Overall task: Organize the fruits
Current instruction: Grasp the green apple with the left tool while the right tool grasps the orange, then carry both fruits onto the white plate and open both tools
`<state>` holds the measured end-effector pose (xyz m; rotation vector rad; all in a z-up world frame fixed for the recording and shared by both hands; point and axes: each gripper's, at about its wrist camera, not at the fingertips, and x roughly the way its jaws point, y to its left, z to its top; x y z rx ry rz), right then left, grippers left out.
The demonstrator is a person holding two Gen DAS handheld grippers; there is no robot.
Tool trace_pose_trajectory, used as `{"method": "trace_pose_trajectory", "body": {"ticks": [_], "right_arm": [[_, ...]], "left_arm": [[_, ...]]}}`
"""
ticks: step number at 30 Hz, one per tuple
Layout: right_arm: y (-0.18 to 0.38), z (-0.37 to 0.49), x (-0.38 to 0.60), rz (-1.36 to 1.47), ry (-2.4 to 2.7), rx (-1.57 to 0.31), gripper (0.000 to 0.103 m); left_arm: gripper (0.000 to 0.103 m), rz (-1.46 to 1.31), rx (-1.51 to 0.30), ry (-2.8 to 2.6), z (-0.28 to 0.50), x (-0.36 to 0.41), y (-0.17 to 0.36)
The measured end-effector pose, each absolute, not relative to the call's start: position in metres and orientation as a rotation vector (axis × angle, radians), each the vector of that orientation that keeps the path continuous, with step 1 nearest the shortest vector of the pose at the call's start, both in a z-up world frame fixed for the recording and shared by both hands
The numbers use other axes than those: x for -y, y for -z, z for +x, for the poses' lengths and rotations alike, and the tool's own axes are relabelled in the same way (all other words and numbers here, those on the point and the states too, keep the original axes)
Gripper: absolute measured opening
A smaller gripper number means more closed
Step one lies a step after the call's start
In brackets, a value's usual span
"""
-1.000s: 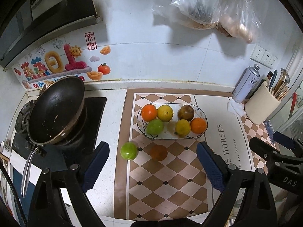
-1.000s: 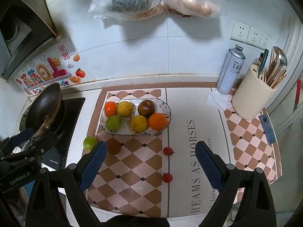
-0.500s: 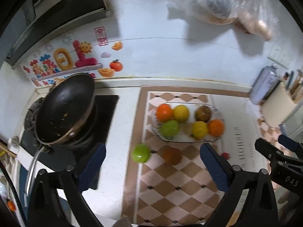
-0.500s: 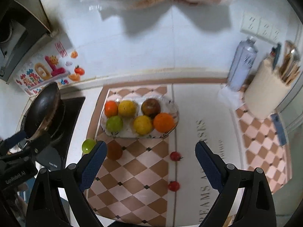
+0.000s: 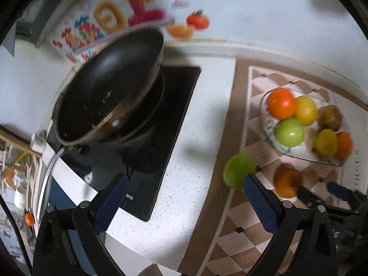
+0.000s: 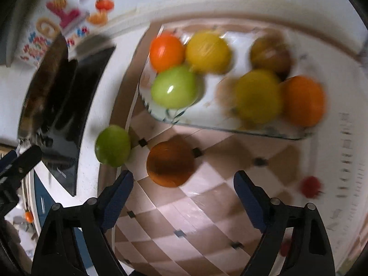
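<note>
Reaching from this pose invites a few slips. The right gripper [image 6: 181, 193] hangs with jaws spread wide and empty, lined up on the round dark-orange fruit [image 6: 170, 163] that lies loose on the checkered brown-and-cream mat [image 6: 207, 207], just in front of the glass oval fruit dish [image 6: 230, 126]. A loose round green fruit [image 6: 113, 146] sits right beside it at the mat's edge; a jaw coming down off-centre would likely nudge either ball and send it rolling toward the black stove top [image 5: 161, 138] or off the white speckled table [image 5: 191, 184]. The left gripper [image 5: 184, 197] is also spread and holds nothing, with the green fruit just beyond its right-hand pad. Both views are smeared by motion, so closing now risks a glancing pinch. The dish is already crowded with six fruits; a careless drop could knock one out. Small red fruits [image 6: 311, 186] lie apart on the right.
</note>
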<state>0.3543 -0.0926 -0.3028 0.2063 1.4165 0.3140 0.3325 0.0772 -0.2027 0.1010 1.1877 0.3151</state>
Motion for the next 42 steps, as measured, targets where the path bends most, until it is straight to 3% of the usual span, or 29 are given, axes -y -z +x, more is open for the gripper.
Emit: {"method": "trace_pose_trajectory", "body": {"ticks": [2,4,10,19,20,21,23,29,35,42], "right_arm": [[0.324,0.36,0.082,0.209,-0.329,-1.461,0.079],[0.328,0.362,0.078,0.207,-0.341,-1.438,0.061],[0.326,0.357,0.094,0.188,-0.326,-1.44,0.06],[0.318,0.34,0.149,0.218,-0.24,-1.456,0.06],[0.319,0.338,0.152,0.224,-0.234,-1.459,0.06],[0.32,0.337,0.155,0.231,-0.228,-1.462,0.06],[0.324,0.334,0.157,0.242,-0.219,-1.467,0.06],[0.319,0.32,0.174,0.286,-0.215,-1.443,0.06],[0.301,0.324,0.197,0.379,-0.207,-1.401,0.06],[0.27,0.356,0.245,0.478,-0.157,-1.314,0.06]], "left_arm": [[0.102,0.069,-1.231,-0.326,0.34,-0.085,0.215],[0.102,0.015,-1.289,-0.308,0.35,-0.093,0.228],[0.102,-0.059,-1.389,-0.217,0.377,-0.086,0.258],[0.099,0.045,-1.497,-0.075,0.397,-0.045,0.31],[0.088,0.052,-1.495,-0.061,0.397,-0.041,0.312],[0.069,0.056,-1.496,-0.044,0.396,-0.037,0.314],[0.054,0.069,-1.505,-0.037,0.396,-0.032,0.32],[0.054,0.068,-1.453,-0.022,0.392,-0.023,0.312],[0.054,-0.012,-1.401,0.085,0.386,0.002,0.271],[0.054,-0.151,-1.409,0.238,0.426,0.051,0.239]]}}
